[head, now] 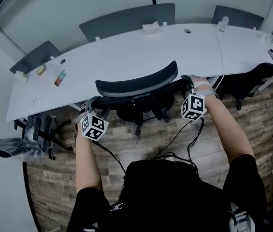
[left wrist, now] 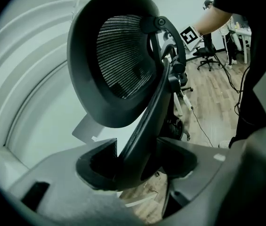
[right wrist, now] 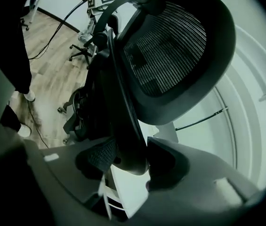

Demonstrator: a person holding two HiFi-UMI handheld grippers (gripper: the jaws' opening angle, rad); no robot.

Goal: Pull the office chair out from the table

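- The office chair [head: 136, 81] stands straight ahead of me at 12 o'clock. It is tucked in, with its backrest close against the near edge of the white table [head: 126, 52].
- It faces the table, toward 12 o'clock. The backrest's long axis runs roughly 9 to 3, with the right end tipped a little toward 2.
- My left gripper [left wrist: 137, 161] straddles the backrest frame at the 9 o'clock end. The jaws are spread, with a sliver of daylight beside one pad, so there is no grip there yet.
- My right gripper [right wrist: 133, 160] is at the 3 o'clock end, and I judge it to be pinching the rim between its pads.
- By my reading the reach is done and the pull has not begun. I still have to clamp the left side and draw the chair back toward 6.
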